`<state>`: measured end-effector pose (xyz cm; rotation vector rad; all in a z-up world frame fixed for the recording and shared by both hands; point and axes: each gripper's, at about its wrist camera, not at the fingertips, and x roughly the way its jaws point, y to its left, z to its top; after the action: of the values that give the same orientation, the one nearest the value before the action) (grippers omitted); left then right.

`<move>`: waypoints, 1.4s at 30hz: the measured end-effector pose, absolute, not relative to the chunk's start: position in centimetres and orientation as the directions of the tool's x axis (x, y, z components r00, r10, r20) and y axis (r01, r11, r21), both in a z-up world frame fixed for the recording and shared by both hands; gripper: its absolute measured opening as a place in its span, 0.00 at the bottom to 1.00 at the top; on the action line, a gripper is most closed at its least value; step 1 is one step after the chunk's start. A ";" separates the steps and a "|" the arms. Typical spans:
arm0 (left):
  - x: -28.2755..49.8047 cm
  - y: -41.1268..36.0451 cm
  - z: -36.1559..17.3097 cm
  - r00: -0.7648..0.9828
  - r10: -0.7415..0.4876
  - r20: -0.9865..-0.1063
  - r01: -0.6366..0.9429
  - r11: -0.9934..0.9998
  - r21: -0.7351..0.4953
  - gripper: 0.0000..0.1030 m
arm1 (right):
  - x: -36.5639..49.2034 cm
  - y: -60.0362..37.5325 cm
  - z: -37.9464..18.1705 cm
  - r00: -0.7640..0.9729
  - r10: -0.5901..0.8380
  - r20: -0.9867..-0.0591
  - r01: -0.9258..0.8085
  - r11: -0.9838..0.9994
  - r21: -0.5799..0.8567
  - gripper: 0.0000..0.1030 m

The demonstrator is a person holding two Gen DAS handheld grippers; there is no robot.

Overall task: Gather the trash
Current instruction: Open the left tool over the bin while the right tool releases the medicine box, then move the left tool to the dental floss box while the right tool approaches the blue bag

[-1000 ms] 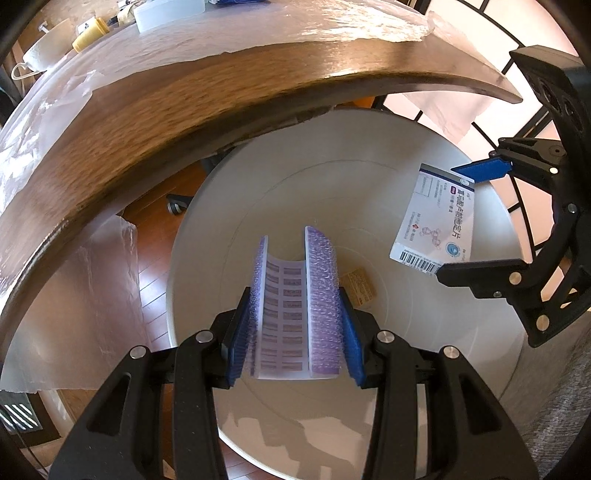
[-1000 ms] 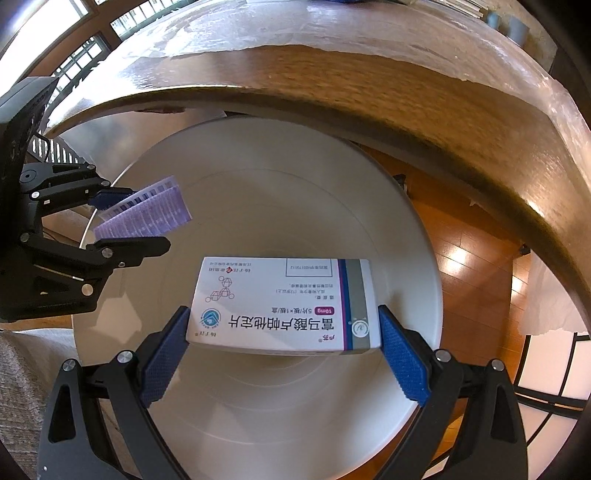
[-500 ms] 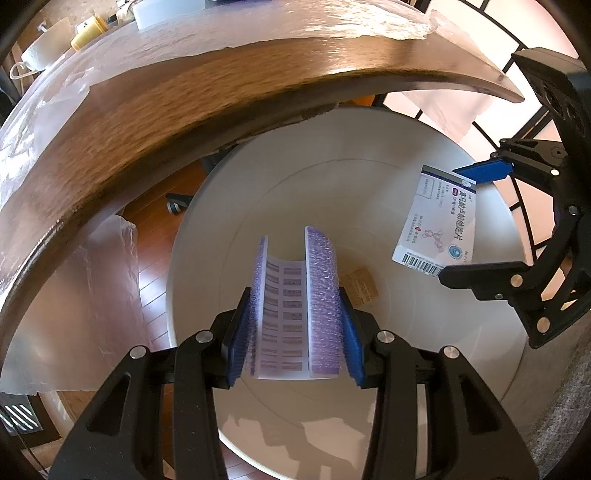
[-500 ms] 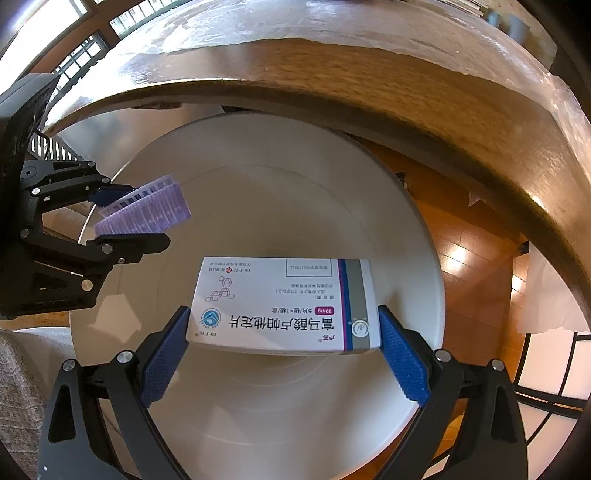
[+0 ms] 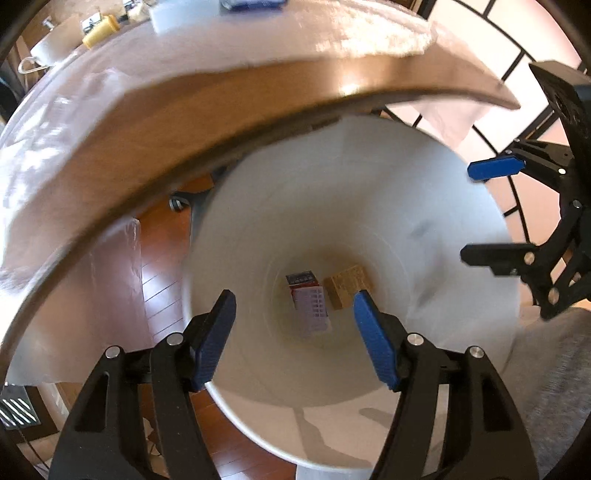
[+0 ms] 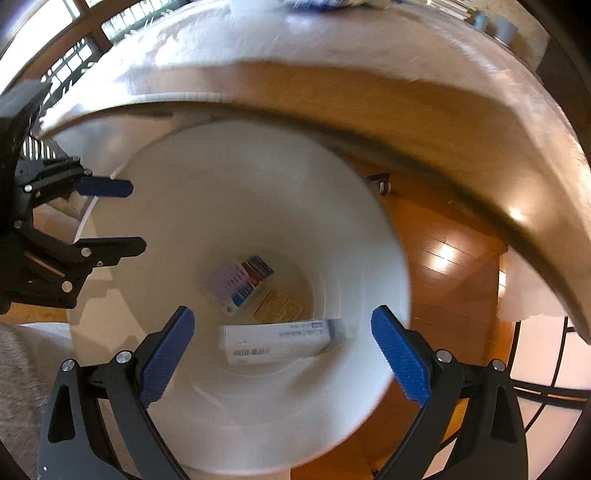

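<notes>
A white round bin (image 5: 424, 184) (image 6: 258, 166) stands on the floor below the table edge. My left gripper (image 5: 295, 339) is open and empty above the bin's mouth. My right gripper (image 6: 284, 354) is open and empty above it too. At the bin's bottom lie the purple blister pack (image 5: 314, 310) (image 6: 229, 280), a small tan card (image 5: 347, 286) (image 6: 279, 306) and the white medicine box (image 6: 277, 341). The box does not show in the left wrist view. Each gripper shows in the other's view, the right one (image 5: 491, 210) and the left one (image 6: 110, 218).
The wooden table (image 5: 184, 122) (image 6: 369, 92), covered with clear plastic sheet, overhangs the bin. Wooden floor (image 6: 443, 266) lies to the right of the bin. A grey rug (image 5: 546, 369) lies in front. A yellow spool (image 5: 99, 35) and other items sit on the table.
Both grippers have opened. The purple blister pack and the white medicine box have dropped from the fingers to the bottom of the bin.
</notes>
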<state>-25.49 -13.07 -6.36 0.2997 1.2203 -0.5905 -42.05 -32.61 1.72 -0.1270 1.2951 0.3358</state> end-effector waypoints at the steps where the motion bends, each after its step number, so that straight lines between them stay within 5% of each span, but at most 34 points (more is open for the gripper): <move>1: -25.6 -12.8 -5.6 0.225 -0.276 -0.934 0.568 0.816 -0.105 0.65 | -42.1 -32.9 2.5 0.245 0.177 -0.953 -0.310 0.946 0.096 0.92; 6: -25.7 -11.2 0.0 0.297 -0.369 -0.881 0.550 0.820 -0.158 0.67 | -42.0 -33.5 8.5 0.377 0.219 -0.900 -0.322 0.942 0.094 0.92; 8: -25.5 -10.8 2.3 0.355 -0.392 -0.848 0.539 0.827 -0.157 0.84 | -41.1 -33.7 11.4 0.457 0.231 -0.859 -0.325 0.942 0.081 0.93; 13: -22.6 -10.0 7.0 0.548 -0.386 -0.742 0.469 0.876 -0.109 0.95 | -36.6 -34.0 15.2 0.587 0.217 -0.780 -0.323 0.946 0.020 0.96; 20: -15.5 -10.6 7.2 0.617 -0.276 -0.737 0.388 0.921 -0.020 0.95 | -29.3 -34.9 16.3 0.643 0.171 -0.746 -0.343 0.936 -0.082 0.96; 42: -6.3 -14.6 2.6 0.513 -0.292 -0.807 0.441 0.896 -0.044 0.95 | -12.3 -32.3 9.0 0.360 0.440 -0.822 -0.540 0.817 0.201 0.96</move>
<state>-6.26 -14.64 2.64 0.1751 0.9333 -0.4439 -12.27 -32.34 8.95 -0.1106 1.0225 0.6335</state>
